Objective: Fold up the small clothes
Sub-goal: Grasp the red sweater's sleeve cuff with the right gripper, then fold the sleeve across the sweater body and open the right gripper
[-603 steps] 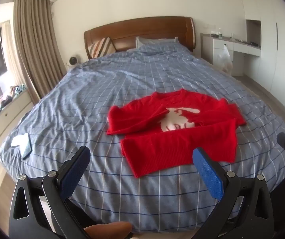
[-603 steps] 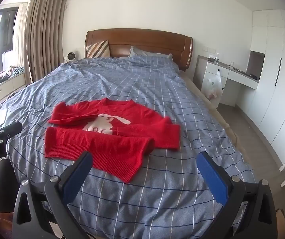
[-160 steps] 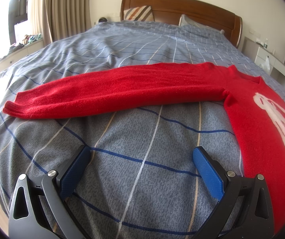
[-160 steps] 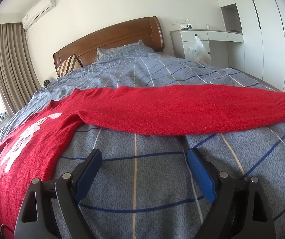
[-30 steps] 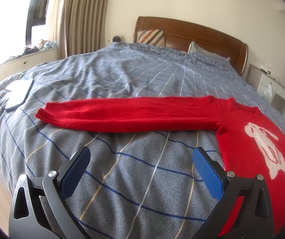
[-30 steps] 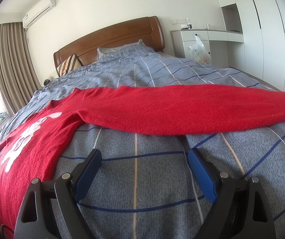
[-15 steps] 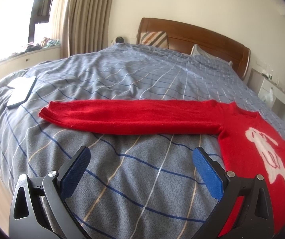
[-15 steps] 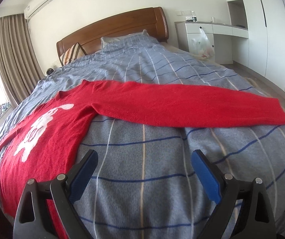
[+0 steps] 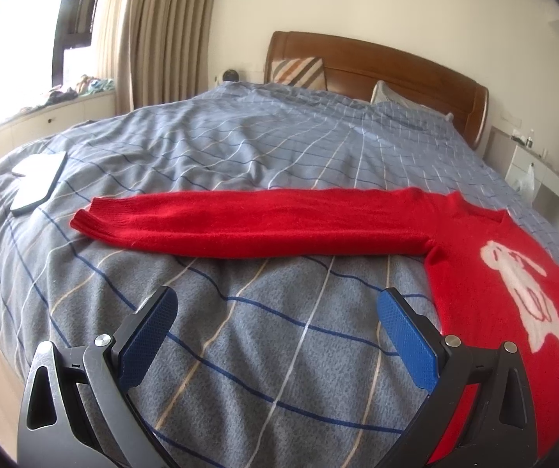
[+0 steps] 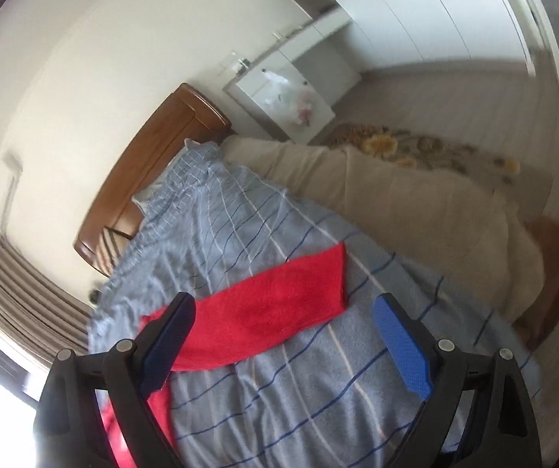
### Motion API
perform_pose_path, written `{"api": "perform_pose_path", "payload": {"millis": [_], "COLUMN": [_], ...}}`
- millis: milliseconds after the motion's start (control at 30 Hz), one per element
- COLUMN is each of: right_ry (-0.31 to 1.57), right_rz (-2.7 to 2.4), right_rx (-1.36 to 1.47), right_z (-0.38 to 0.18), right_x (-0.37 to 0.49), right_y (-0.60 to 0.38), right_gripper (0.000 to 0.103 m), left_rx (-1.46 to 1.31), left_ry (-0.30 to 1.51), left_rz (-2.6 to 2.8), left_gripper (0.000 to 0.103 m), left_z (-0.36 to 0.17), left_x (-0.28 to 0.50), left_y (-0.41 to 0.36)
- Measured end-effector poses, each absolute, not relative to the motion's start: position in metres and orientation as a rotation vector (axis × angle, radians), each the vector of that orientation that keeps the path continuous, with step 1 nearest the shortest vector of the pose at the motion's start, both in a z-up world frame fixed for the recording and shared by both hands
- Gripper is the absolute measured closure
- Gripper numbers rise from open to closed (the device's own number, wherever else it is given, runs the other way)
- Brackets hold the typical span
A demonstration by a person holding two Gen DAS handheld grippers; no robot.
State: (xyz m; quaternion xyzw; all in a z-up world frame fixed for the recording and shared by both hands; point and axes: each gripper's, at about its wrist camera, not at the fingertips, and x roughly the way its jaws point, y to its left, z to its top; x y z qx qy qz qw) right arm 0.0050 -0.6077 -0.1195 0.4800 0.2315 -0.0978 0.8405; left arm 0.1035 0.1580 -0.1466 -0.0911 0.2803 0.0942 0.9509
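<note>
A red sweater with a white animal print lies flat on the blue checked bed. Its one sleeve stretches out to the left in the left wrist view. My left gripper is open and empty, above the bedspread just in front of that sleeve. In the right wrist view, which is tilted and blurred, the other sleeve runs up to its cuff near the bed's right side. My right gripper is open and empty, just short of this sleeve.
A flat white object lies on the bed's left corner. Pillows and a wooden headboard stand at the far end. A beige sheet, a patterned rug and white cabinets lie to the right of the bed.
My right gripper has swung sharply and rolled, so its view now tilts toward the bed's right side and the sleeve's cuff. My left gripper has drawn back a little more from the left sleeve.
</note>
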Motion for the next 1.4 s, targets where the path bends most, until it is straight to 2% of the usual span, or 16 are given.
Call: {"api": "perform_pose_path", "payload": {"millis": [133, 300, 400, 433, 467, 500, 567, 700, 933, 1033, 1133, 1167, 1200, 1233, 1267, 1400], "right_ry": [0.533, 0.558, 0.600, 0.629, 0.654, 0.665, 0.661, 0.599, 0.565, 0.600, 0.659, 0.694, 0.752, 0.814, 0.842, 0.862], "right_rz": [-0.135, -0.205, -0.212, -0.222, -0.234, -0.233, -0.243, -0.161, 0.204, 0.347, 0.450, 0.498, 0.559, 0.615, 0.662, 0.693], "right_rx": [1.195, 1.160, 1.132, 1.112, 1.089, 1.076, 1.033, 0.850, 0.523, 0.422, 0.338, 0.338, 0.353, 0.385, 0.427, 0.459], "right_z": [-0.148, -0.167, -0.177, -0.179, -0.179, -0.177, -0.161, -0.090, 0.038, 0.054, 0.042, 0.030, 0.014, -0.002, -0.016, -0.052], "right_x": [0.024, 0.052, 0.069, 0.073, 0.075, 0.076, 0.078, 0.108, 0.207, 0.242, 0.271, 0.280, 0.289, 0.296, 0.297, 0.283], "right_y": [-0.606, -0.624, -0.634, -0.636, -0.637, -0.637, -0.634, -0.599, -0.449, -0.369, -0.296, -0.275, -0.257, -0.241, -0.230, -0.225], "right_gripper": [0.019, 0.030, 0.052, 0.066, 0.088, 0.098, 0.098, 0.098, 0.098, 0.098, 0.097, 0.092, 0.083, 0.049, 0.028, 0.029], "left_rx": [-0.176, -0.176, -0.192, -0.196, -0.199, -0.203, -0.209, -0.225, -0.256, -0.282, -0.312, -0.321, -0.329, -0.336, -0.342, -0.362], "left_ry": [0.589, 0.611, 0.622, 0.624, 0.624, 0.624, 0.622, 0.614, 0.584, 0.580, 0.589, 0.597, 0.606, 0.610, 0.612, 0.607], "left_rz": [0.197, 0.207, 0.215, 0.218, 0.221, 0.224, 0.227, 0.221, 0.212, 0.226, 0.238, 0.240, 0.245, 0.252, 0.256, 0.253], "left_gripper": [0.000, 0.000, 0.000, 0.000, 0.000, 0.000, 0.000, 0.000, 0.000, 0.000, 0.000, 0.000, 0.000, 0.000, 0.000, 0.001], "left_z": [-0.151, -0.156, -0.158, -0.158, -0.158, -0.158, -0.158, -0.157, -0.149, -0.149, -0.152, -0.153, -0.155, -0.157, -0.157, -0.157], "left_x": [0.106, 0.108, 0.109, 0.108, 0.108, 0.107, 0.106, 0.106, 0.103, 0.103, 0.104, 0.104, 0.105, 0.105, 0.105, 0.103], "left_y": [0.157, 0.159, 0.163, 0.164, 0.165, 0.165, 0.167, 0.168, 0.176, 0.183, 0.191, 0.194, 0.196, 0.197, 0.199, 0.202]}}
